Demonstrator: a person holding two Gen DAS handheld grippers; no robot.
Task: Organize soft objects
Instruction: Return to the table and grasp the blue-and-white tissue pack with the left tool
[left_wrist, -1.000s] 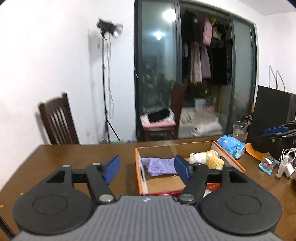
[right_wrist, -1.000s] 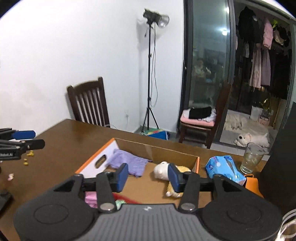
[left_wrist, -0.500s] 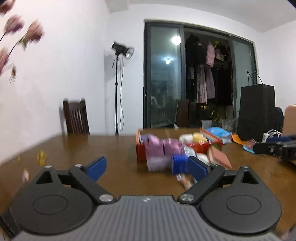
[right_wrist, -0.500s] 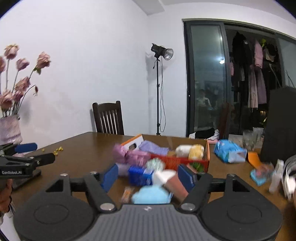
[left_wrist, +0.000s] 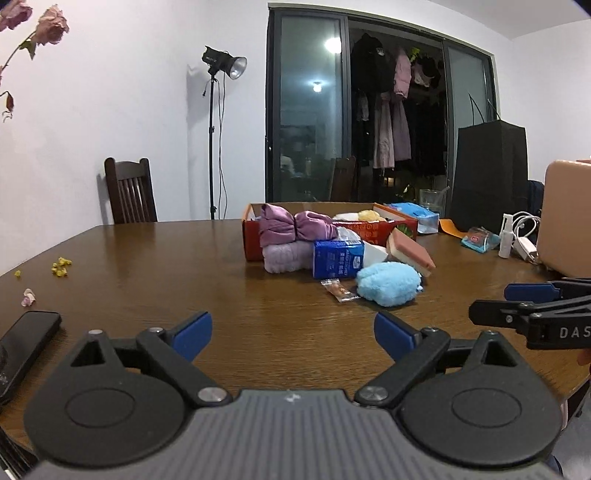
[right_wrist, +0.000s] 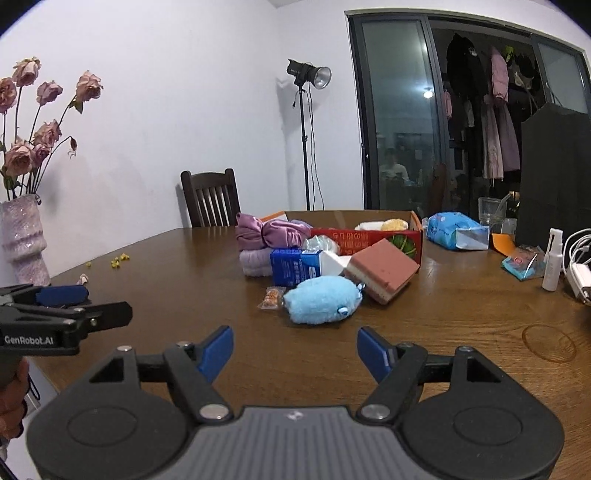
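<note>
A red and orange cardboard box (left_wrist: 255, 236) (right_wrist: 369, 238) stands mid-table with a white and yellow plush (right_wrist: 384, 224) inside. In front of it lie a purple satin cloth (left_wrist: 291, 225) (right_wrist: 269, 230) on a folded lilac towel (left_wrist: 284, 254), a blue carton (left_wrist: 336, 258) (right_wrist: 291, 266), a pink sponge block (left_wrist: 410, 251) (right_wrist: 380, 269) and a light blue plush (left_wrist: 388, 284) (right_wrist: 321, 299). My left gripper (left_wrist: 293, 330) and right gripper (right_wrist: 295, 350) are both open and empty, low over the near table, short of the pile.
A black phone (left_wrist: 26, 339) lies near left. A snack packet (left_wrist: 340, 290) sits by the plush. A blue wipes pack (right_wrist: 454, 230), glass (right_wrist: 489, 210), spray bottle (right_wrist: 552, 258), cables and a black bag (left_wrist: 487, 173) stand right. A vase of flowers (right_wrist: 22, 240) stands left.
Both grippers have pulled back and dropped low from above the box. The view now shows the pile in front of the box. Both jaws have widened.
</note>
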